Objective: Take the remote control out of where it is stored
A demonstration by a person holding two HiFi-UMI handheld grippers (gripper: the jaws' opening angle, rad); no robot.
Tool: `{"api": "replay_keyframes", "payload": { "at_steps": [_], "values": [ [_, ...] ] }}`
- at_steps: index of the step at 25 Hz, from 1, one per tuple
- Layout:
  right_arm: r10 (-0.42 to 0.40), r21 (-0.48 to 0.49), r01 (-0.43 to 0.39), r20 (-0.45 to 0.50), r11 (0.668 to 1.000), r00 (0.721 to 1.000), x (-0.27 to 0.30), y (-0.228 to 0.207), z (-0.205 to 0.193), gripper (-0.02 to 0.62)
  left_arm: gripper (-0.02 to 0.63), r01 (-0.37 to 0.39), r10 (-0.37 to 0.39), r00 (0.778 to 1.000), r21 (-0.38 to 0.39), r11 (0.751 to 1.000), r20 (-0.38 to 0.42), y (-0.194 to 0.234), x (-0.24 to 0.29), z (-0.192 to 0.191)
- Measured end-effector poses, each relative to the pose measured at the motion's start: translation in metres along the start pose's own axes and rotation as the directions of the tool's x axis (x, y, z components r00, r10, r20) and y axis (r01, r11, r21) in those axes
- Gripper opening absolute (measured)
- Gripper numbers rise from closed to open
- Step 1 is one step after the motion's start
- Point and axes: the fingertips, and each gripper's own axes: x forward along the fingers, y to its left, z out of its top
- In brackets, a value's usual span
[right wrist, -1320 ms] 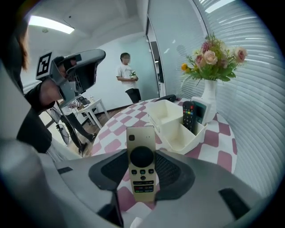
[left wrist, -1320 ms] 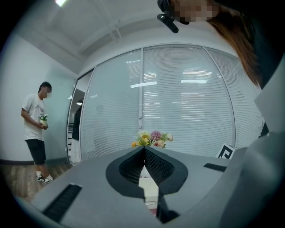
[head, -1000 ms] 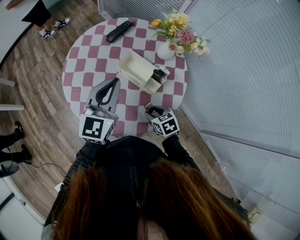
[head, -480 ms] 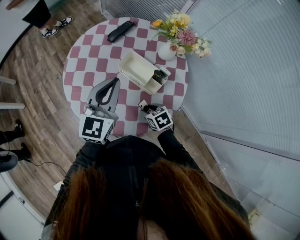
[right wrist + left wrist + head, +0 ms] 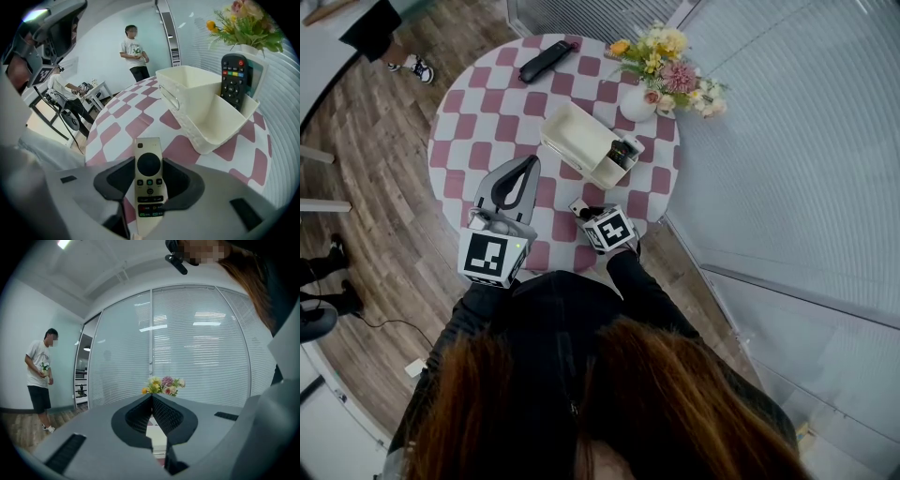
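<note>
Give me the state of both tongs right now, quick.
Left tongs: closed, holding nothing.
Right tongs: closed on the cream remote control.

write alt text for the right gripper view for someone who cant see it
The right gripper is clamped on a slim cream remote control, buttons up, over a pink-and-white checked table. Beyond it sits a cream basket with a black remote standing at its far end, flowers behind it and a person in the background.
</note>
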Motion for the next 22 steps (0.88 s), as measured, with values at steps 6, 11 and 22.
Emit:
{"api": "replay_keyframes", "payload": {
  "at_steps": [6,11,22],
  "values": [
    [-0.009,-0.014,0.008,-0.024,1.000,1.000,0.013,-0.002,-0.002,0.192,0.009,-0.007,0.007,1.000,0.003,1.000,0.000,0.002,-0.002,-0.002],
    [-0.019,-0.033,0.018,-0.029,0.999,0.999,0.019,-0.003,-0.005,0.192,0.009,-0.014,0.014,1.000,0.002,1.000,-0.002,0.004,-0.004,-0.003],
    [-0.012,-0.043,0.013,0.022,0.999,1.000,0.019,0.001,0.000,0.193,0.009,-0.002,0.002,1.000,0.005,1.000,0.000,0.002,-0.003,-0.003]
  ]
}}
